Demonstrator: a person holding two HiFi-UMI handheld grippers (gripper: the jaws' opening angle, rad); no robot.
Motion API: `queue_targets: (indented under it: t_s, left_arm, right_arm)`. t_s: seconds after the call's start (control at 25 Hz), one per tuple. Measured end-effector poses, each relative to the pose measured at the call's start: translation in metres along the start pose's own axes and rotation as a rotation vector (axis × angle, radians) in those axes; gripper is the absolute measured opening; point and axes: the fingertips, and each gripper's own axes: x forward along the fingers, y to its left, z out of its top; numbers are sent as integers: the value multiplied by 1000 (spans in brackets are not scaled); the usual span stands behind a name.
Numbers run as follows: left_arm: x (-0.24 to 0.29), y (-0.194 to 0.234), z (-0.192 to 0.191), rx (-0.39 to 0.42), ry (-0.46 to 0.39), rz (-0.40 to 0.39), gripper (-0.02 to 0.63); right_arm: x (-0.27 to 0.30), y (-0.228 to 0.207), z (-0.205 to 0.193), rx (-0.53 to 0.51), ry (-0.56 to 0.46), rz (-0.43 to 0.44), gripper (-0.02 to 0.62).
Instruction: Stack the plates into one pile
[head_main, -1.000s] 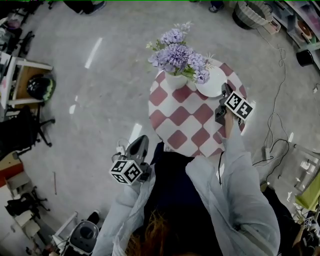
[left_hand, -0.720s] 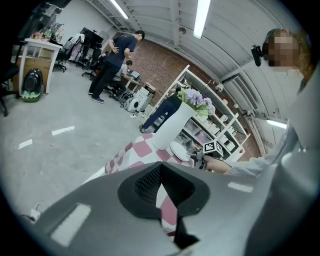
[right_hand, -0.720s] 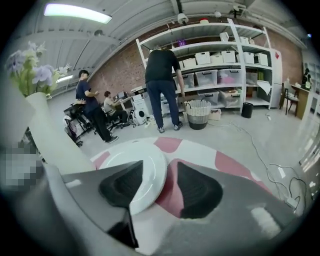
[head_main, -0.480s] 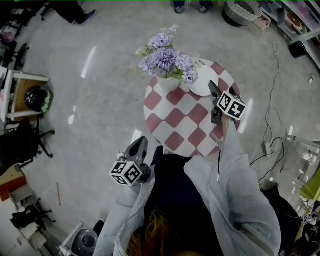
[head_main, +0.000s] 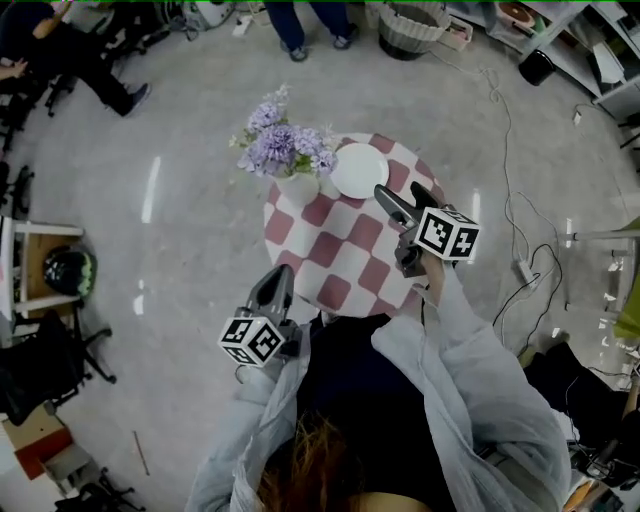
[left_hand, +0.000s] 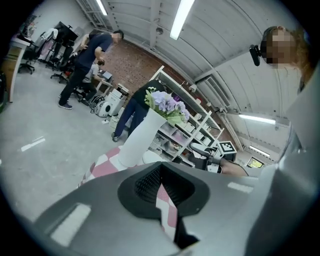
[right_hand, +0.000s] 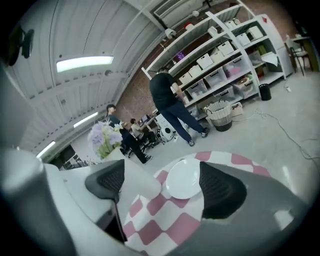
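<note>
A white plate (head_main: 358, 170) (right_hand: 183, 179) lies at the far side of the round table (head_main: 340, 260) with its red-and-white checked cloth. I cannot tell whether it is one plate or a pile. Beside it stands a white vase (head_main: 298, 187) (left_hand: 139, 137) of purple flowers (head_main: 285, 145). My right gripper (head_main: 398, 192) (right_hand: 162, 182) hovers open above the table's right side. The plate lies beyond its pads, with nothing between them. My left gripper (head_main: 278, 280) (left_hand: 160, 182) hangs shut and empty at the table's near left edge.
People stand and sit on the floor beyond the table (head_main: 300, 25). A wicker basket (head_main: 408, 25) and storage shelves (right_hand: 225, 60) lie behind. Cables (head_main: 520, 250) trail on the floor to the right. Chairs and a helmet (head_main: 68, 272) sit at the left.
My right gripper was shut at the plate's edge; it has opened, risen and drawn back towards me. The plate stays on the table. My left gripper has edged closer to the table.
</note>
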Motion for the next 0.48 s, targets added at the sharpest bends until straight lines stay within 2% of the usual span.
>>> queue_targets:
  t_s: [0.08,0.16,0.48]
  left_arm:
    - [6,-9,12,32,-3,-45,11]
    - [10,-18,22,72,-3,-77,11]
    - [8,-51,61,219,-13,-168,11]
  right_arm:
    - [-18,11,6,27,-37,5,432]
    - [-39,22,11,7,-74,-4,408]
    - [-123,67,20,-271,-178,-50,271]
